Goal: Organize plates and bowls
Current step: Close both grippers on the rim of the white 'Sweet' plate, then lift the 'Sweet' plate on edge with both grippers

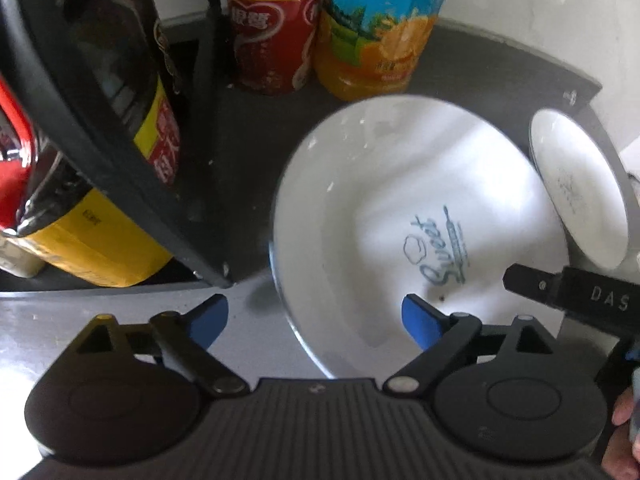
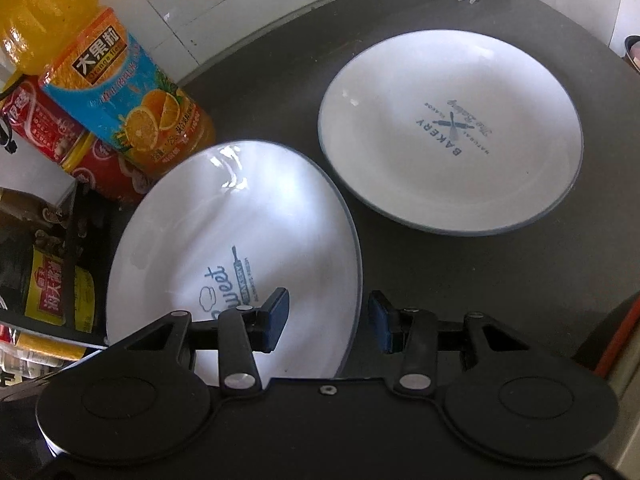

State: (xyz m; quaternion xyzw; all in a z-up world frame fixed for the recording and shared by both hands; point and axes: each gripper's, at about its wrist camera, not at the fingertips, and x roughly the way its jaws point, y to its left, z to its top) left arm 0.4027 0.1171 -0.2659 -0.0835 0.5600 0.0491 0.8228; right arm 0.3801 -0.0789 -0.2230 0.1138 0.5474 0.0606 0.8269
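Both hand-held grippers are brought in around the Sweet plate [image 2: 240, 240], probably so it can get stacked on the Bakery plate [image 2: 452, 132] just beside it on the desk [image 2: 480, 264]. The left hand-held gripper [image 1: 316, 320] is spread wide across the Sweet plate's near rim; the right hand-held gripper [image 2: 328, 324] is half-spread astride that rim, nothing pinched yet. The juice bottle [image 2: 120, 92] is parked right behind the Sweet plate.

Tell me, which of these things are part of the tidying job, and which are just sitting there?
Part of the job:
- Sweet plate, with both sets of jaws straddling its rim, not yet gripping
- Bakery plate
- left gripper
- right gripper

Just lying about:
- orange juice bottle
- red can
- dark sauce bottle
- black rack
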